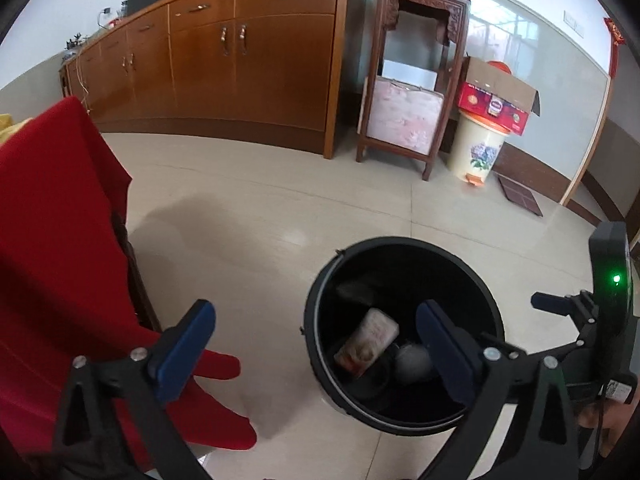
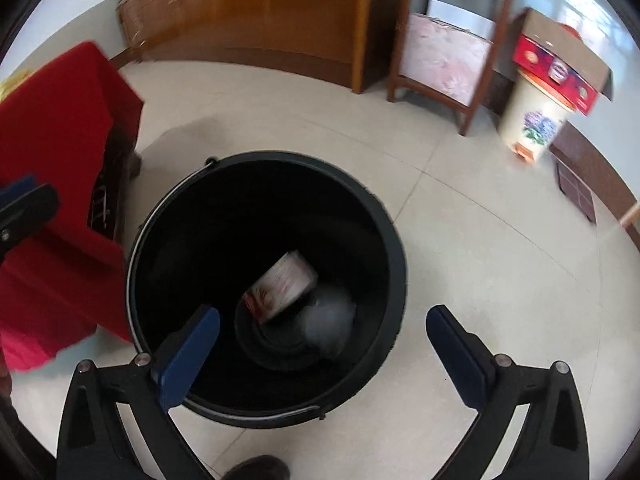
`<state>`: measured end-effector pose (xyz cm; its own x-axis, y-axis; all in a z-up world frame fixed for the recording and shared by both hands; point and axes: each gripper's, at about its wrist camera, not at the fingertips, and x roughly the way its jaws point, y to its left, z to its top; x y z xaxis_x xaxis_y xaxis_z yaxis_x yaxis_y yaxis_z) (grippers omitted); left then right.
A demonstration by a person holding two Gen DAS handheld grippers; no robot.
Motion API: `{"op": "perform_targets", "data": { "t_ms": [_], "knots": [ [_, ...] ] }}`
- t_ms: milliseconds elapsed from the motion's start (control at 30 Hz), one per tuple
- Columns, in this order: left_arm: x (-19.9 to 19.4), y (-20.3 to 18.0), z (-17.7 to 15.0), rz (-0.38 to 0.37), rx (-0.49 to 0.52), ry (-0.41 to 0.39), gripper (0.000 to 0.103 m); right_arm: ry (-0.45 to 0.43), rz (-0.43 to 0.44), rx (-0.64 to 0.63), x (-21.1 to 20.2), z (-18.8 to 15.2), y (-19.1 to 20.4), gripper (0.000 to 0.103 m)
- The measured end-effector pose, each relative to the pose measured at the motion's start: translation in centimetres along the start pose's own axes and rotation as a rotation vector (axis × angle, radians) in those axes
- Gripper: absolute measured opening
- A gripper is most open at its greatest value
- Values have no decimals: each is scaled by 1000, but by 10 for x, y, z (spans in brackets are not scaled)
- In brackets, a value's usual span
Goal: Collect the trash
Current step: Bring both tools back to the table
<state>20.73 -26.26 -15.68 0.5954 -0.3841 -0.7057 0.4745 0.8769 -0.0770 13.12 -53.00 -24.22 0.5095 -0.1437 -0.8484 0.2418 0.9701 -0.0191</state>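
Both tools (image 1: 316, 344) (image 2: 322, 344) tilt down (spread wide) over bucket (image 2: 394, 236).

One black bucket (image 2: 384, 216), one carton (image 2: 282, 286) and one grey ball (image 2: 332, 316) inside, one floral bin (image 1: 474, 148), one cardboard box (image 1: 496, 96)

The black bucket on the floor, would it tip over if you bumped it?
Probably not easily: the black bucket stands upright on flat tile and looks wide. It likely feels light, holding only a crumpled packet and a grey ball-like thing. A push might slide it on the shiny floor.
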Motion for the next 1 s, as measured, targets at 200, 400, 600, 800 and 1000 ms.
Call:
{"op": "perform_targets", "data": {
  "t_ms": [200,400,600,800,1000],
  "knots": [
    [-9,0,3,23,9,-14,103,-71,-11,10,-24,5,8,103],
    [-33,5,9,41,-11,-53,103,-167,-24,-2,-63,14,22,103],
    [-71,23,11,76,-62,-104,103,-257,-6,44,-105,22,32,103],
    [-113,44,10,164,-102,-170,103,-381,28,55,-152,28,57,103],
    [-162,80,1,243,-180,-256,103,-487,90,17,-187,30,103,103]
  ]
}}
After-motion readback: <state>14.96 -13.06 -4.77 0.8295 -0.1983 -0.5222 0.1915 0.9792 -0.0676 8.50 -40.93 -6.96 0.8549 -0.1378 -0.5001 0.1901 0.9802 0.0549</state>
